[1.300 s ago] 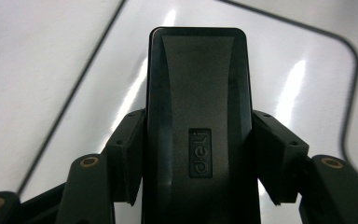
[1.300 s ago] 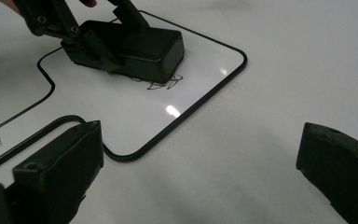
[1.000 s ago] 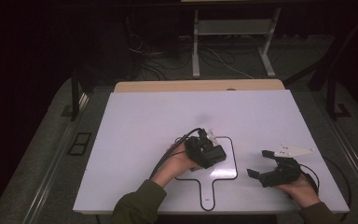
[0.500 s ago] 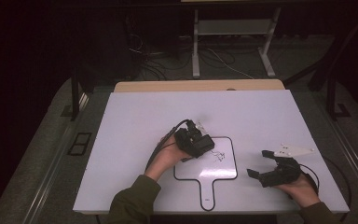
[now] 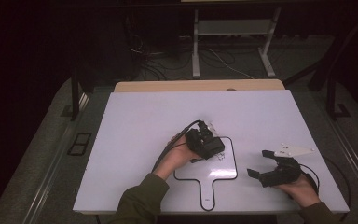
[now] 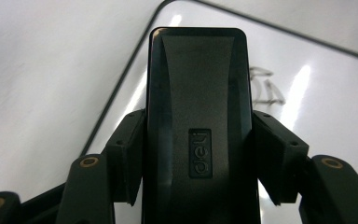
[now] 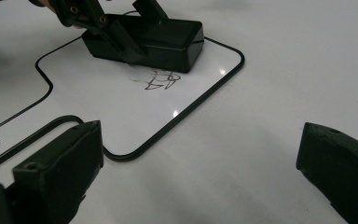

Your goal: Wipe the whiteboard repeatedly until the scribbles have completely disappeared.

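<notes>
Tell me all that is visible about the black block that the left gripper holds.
The black block is a long rectangular piece with rounded corners, looking like matte plastic, with a small raised logo on its top face. It looks like a whiteboard eraser. The left gripper clamps it on both long sides. It lies flat on the small paddle-shaped whiteboard, near one corner of the board's black rim, right beside some dark scribbled marks. Its underside is hidden.
</notes>
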Demonstrator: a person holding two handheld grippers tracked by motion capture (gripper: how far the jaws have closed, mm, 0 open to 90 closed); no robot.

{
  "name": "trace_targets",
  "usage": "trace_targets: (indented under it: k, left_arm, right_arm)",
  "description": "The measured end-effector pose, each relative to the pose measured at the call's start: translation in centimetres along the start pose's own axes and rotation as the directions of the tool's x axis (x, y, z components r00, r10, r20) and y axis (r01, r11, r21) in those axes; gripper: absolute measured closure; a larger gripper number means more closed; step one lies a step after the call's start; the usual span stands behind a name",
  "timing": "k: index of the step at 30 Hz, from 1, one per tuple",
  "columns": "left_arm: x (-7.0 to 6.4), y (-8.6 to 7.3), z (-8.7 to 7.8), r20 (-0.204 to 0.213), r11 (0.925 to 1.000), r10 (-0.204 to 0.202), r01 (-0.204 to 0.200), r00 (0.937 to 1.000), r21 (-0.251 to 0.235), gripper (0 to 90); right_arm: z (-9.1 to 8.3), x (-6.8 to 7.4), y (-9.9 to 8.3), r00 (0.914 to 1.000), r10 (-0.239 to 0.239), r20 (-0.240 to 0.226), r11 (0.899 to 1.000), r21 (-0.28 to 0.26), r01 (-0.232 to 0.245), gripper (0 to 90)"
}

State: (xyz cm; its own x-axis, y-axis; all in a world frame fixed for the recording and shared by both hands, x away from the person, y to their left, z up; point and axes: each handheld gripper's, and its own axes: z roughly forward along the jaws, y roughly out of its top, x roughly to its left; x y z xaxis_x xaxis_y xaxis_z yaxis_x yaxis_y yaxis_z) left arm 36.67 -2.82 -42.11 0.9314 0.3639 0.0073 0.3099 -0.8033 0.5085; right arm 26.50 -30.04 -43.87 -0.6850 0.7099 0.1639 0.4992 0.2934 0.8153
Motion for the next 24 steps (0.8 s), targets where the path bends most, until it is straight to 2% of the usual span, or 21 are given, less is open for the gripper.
trace_targets:
  k: [2,4,5,6,8,10,12,15,18,24]
  left_arm:
    - [-0.6,0.4,0.3,0.008,0.9999,0.016,-0.016,0.9998,-0.005,39.3]
    - [-0.9,0.7,0.4,0.011,0.9977,0.068,-0.068,0.9976,0.0,39.3]
    - [-1.1,0.9,0.5,0.011,0.9967,0.082,-0.082,0.9966,-0.002,39.2]
    - [-1.5,1.0,0.6,0.015,0.9962,0.086,-0.086,0.9961,-0.005,39.3]
    - [-2.2,1.1,0.7,0.027,0.9983,0.058,-0.058,0.9979,-0.01,39.3]
    - [-1.9,1.3,0.7,0.015,0.9945,0.104,-0.104,0.9944,-0.009,39.3]
    - [-1.5,1.2,0.7,0.017,0.9964,0.084,-0.084,0.9963,-0.015,39.3]
    - [-0.7,1.1,0.6,0.0,0.9969,0.078,-0.078,0.9969,-0.002,39.3]
    - [0.2,0.8,0.4,-0.011,0.9984,0.056,-0.056,0.9984,0.002,39.3]
    - [1.9,0.2,-0.1,-0.052,0.9997,0.02,-0.019,0.9985,0.014,39.3]
  right_arm:
    - [0.0,0.0,0.0,1.0,0.0,0.0,1.0,-0.001,0.0,0.0]
    - [0.0,0.0,0.0,1.0,-0.001,0.0,1.0,0.0,0.001,0.0]
    - [0.0,0.0,0.0,1.0,-0.001,-0.001,1.0,0.0,0.001,0.0]
    - [0.0,0.0,0.0,1.0,-0.001,-0.001,1.0,0.0,0.001,0.0]
    - [0.0,0.0,0.0,1.0,-0.001,0.0,1.0,-0.001,0.001,0.0]
    - [0.0,0.0,0.0,1.0,0.0,0.0,1.0,-0.002,0.0,0.0]
    - [0.0,0.0,0.0,1.0,0.0,0.0,1.0,-0.002,0.0,0.0]
    - [-0.1,0.0,0.0,1.0,-0.001,0.001,1.0,-0.003,0.001,0.0]
    - [-0.1,-0.1,0.0,1.0,0.0,0.001,1.0,-0.003,0.0,0.0]
    - [-0.1,-0.1,0.0,1.0,0.001,0.002,1.0,-0.002,-0.001,0.0]
